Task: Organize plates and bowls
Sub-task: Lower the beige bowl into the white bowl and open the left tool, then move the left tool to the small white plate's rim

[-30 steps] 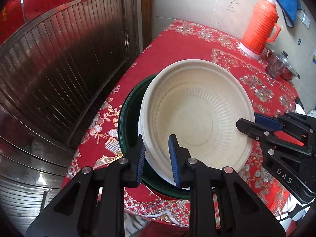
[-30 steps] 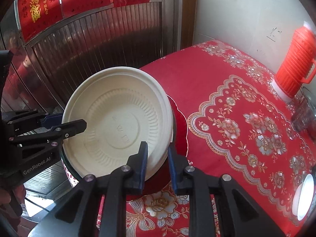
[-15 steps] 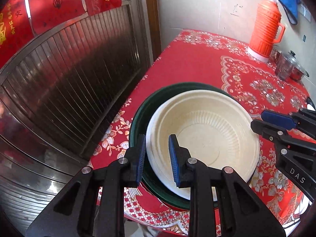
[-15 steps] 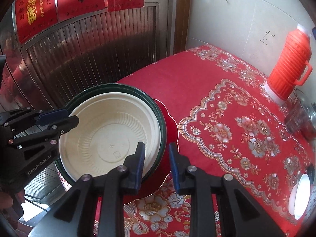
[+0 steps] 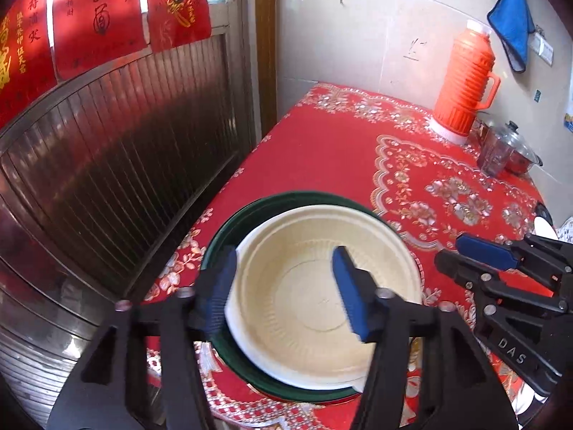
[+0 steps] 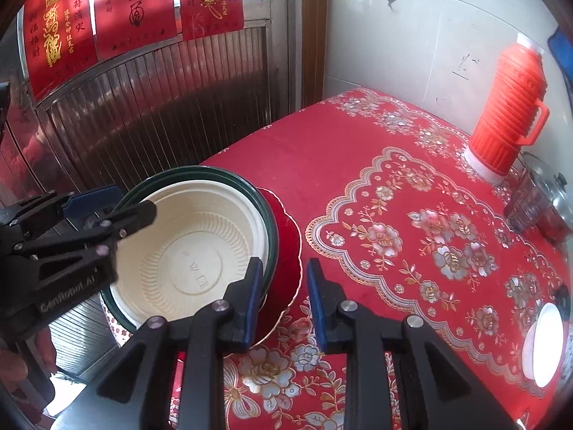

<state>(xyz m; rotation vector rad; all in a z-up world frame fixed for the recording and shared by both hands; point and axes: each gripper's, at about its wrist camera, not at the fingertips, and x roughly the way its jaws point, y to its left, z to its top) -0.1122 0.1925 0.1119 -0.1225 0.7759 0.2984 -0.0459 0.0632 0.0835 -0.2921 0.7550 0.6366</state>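
A cream plastic bowl [image 5: 315, 294] [image 6: 200, 254] rests inside a dark green bowl [image 5: 229, 229] [image 6: 211, 173], which sits on a red plate [image 6: 286, 251] at the table's near left corner. My left gripper [image 5: 284, 286] is open above the cream bowl's near rim, holding nothing. My right gripper [image 6: 283, 294] is open, its left finger over the bowls' right rims and its right finger over the tablecloth. The right gripper also shows in the left wrist view [image 5: 476, 254], and the left gripper in the right wrist view [image 6: 114, 204].
A red floral tablecloth [image 6: 412, 215] covers the table. An orange thermos [image 5: 465, 82] [image 6: 508, 111] and a lidded glass pot [image 5: 508, 150] stand at the back right by the wall. A small white dish [image 6: 544, 344] lies at the right. A metal door [image 5: 107, 143] is at the left.
The cream bowl, held tilted by both grippers, was lowered into the green bowl. Both grippers then opened and let go of it.
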